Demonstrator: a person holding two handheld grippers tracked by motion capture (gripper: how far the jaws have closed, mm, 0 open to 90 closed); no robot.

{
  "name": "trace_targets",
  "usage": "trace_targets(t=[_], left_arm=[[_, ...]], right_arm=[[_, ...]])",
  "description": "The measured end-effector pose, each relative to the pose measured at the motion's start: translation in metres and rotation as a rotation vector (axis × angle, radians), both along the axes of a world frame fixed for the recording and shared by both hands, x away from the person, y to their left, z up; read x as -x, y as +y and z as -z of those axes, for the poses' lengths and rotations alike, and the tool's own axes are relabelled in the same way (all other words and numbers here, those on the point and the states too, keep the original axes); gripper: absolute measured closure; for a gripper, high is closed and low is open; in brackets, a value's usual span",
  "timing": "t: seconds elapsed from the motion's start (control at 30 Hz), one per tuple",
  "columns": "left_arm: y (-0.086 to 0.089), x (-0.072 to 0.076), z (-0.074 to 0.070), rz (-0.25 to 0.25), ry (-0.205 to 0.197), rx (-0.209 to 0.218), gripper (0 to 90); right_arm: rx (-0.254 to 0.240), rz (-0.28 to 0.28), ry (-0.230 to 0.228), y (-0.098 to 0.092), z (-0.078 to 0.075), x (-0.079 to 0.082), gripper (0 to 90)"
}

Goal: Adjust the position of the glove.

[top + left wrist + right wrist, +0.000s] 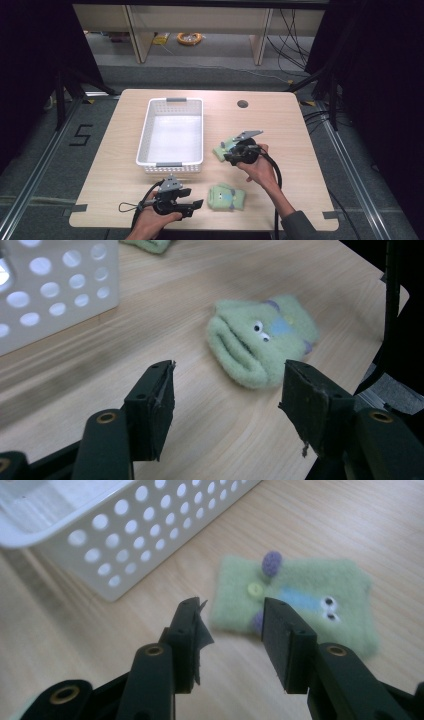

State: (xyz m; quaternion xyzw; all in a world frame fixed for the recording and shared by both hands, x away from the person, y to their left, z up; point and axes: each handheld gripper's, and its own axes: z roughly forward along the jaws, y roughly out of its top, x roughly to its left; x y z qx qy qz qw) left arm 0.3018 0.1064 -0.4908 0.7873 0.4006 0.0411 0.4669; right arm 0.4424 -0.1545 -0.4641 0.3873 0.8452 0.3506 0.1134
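The high view looks forward and down on the whole surface (125,200) from afar, while each gripper view skims close along its own jaws, both sharing the white perforated basket (172,167) (55,290) (150,545) with it.

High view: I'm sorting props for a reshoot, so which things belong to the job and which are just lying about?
In the job:
- folded green sock, before the left tool
- flat green sock, at the right tool
- white basket

Lying about:
- orange cable coil on the floor
- shelf legs
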Motion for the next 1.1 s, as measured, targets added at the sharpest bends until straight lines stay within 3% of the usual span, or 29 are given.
trace_targets(t=[0.03, 0.13, 0.33, 0.37, 0.43, 0.5, 0.63, 0.73, 0.77, 0.83, 0.93, 1.1], left_arm=[[0.002, 0.0, 0.0, -0.001, -0.002, 0.002, 37.7], [0.008, -0.001, 0.001, -0.023, -0.001, 0.0, 37.6], [0.013, -0.002, 0.001, -0.025, 0.004, -0.005, 37.5], [0.013, -0.002, 0.002, -0.022, 0.005, 0.001, 37.4], [0.013, -0.002, 0.001, -0.026, 0.005, -0.001, 37.2], [0.014, -0.003, 0.002, -0.024, 0.008, 0.003, 36.8], [0.014, -0.003, 0.002, -0.021, 0.011, -0.005, 36.7], [0.015, -0.004, 0.002, -0.033, 0.006, 0.001, 36.6], [0.015, -0.004, 0.002, -0.036, 0.006, 0.002, 36.5], [0.015, -0.004, 0.002, -0.037, 0.003, 0.003, 36.5], [0.016, -0.004, 0.002, -0.031, 0.006, -0.004, 36.8], [0.017, -0.004, 0.001, -0.047, 0.004, -0.004, 37.0]], right_arm=[[0.038, -0.008, 0.009, 0.008, 0.002, -0.009, 59.6], [0.062, 0.021, 0.032, 0.018, 0.006, -0.021, 57.7], [0.101, 0.052, 0.038, 0.022, 0.014, -0.037, 52.8], [0.138, 0.071, 0.039, 0.022, 0.015, -0.041, 50.7], [0.139, 0.088, 0.031, 0.022, 0.016, -0.043, 50.1], [0.166, 0.089, 0.057, 0.02, 0.018, -0.05, 48.3], [0.155, 0.096, 0.091, 0.019, 0.024, -0.054, 49.5], [0.157, 0.09, 0.095, 0.018, 0.026, -0.054, 55.9], [0.132, 0.103, 0.122, 0.018, 0.026, -0.054, 59.4], [0.118, 0.073, 0.109, 0.013, 0.026, -0.054, 71.4], [0.096, 0.053, 0.11, 0.008, 0.026, -0.054, 81.9], [0.105, 0.042, 0.067, -0.001, 0.019, -0.048, 85.4]])
